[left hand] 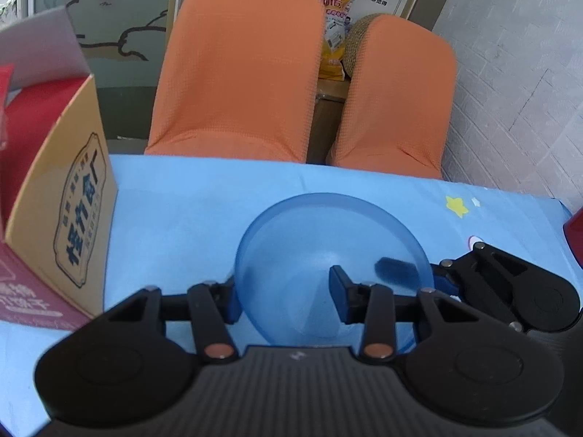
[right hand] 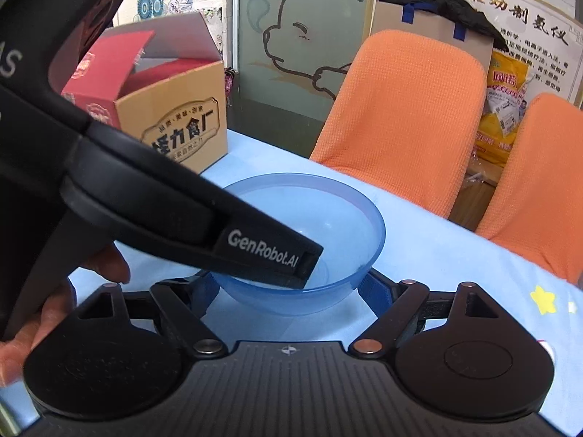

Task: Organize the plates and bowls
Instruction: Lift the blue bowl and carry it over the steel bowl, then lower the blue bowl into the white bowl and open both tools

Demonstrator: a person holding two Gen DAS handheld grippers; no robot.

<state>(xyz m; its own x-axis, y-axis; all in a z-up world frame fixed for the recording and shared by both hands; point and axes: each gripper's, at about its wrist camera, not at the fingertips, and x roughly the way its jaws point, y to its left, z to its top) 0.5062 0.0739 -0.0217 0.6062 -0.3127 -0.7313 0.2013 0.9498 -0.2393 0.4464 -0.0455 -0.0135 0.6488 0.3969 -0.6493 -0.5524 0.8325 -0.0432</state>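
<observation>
A translucent blue bowl (left hand: 329,255) stands on the blue tablecloth (left hand: 175,225). My left gripper (left hand: 284,295) is open, its jaws straddling the bowl's near left wall: one finger outside the rim, one inside. The bowl also shows in the right wrist view (right hand: 309,218). My right gripper (right hand: 288,291) is open with its fingers either side of the bowl's near base. The left gripper's finger (right hand: 269,251) reaches into the bowl there. The right gripper also appears at the right of the left wrist view (left hand: 503,284).
An open cardboard box with red flaps (right hand: 171,109) stands at the table's left (left hand: 62,196). Two orange-covered chairs (left hand: 240,73) (left hand: 397,102) stand behind the far table edge. A red object (left hand: 574,233) sits at the right edge.
</observation>
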